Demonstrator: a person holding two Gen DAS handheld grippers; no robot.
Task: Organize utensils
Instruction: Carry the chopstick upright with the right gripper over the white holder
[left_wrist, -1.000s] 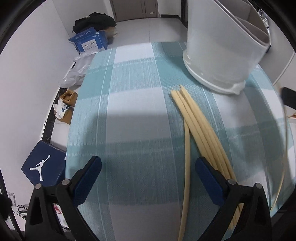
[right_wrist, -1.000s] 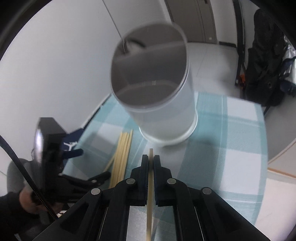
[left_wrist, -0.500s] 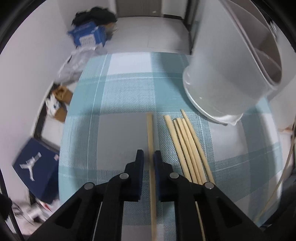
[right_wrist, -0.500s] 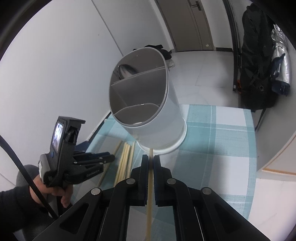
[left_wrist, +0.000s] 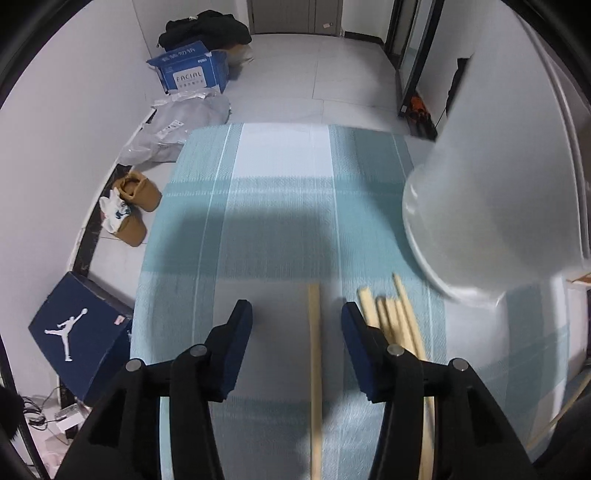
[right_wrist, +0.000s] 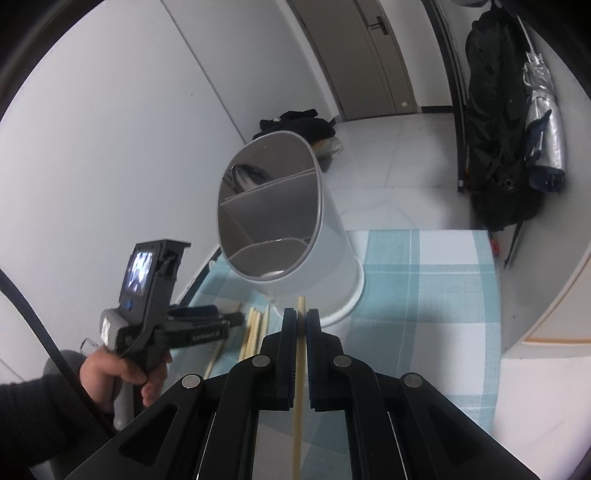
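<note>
At the bottom centre of the right wrist view, the right gripper (right_wrist: 301, 323) is clamping one chopstick (right_wrist: 298, 398). In the left wrist view, the left gripper (left_wrist: 296, 325) is opening its jaws around a loose chopstick (left_wrist: 314, 354) lying on the checked cloth (left_wrist: 280, 206), untouched by the pads. Right of it, the chopstick bundle (left_wrist: 397, 317) is lying near the white divided holder (right_wrist: 295, 236).

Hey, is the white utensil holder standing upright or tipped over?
Upright: the utensil holder stands on its base on the checked cloth, its divided mouth facing up.
</note>
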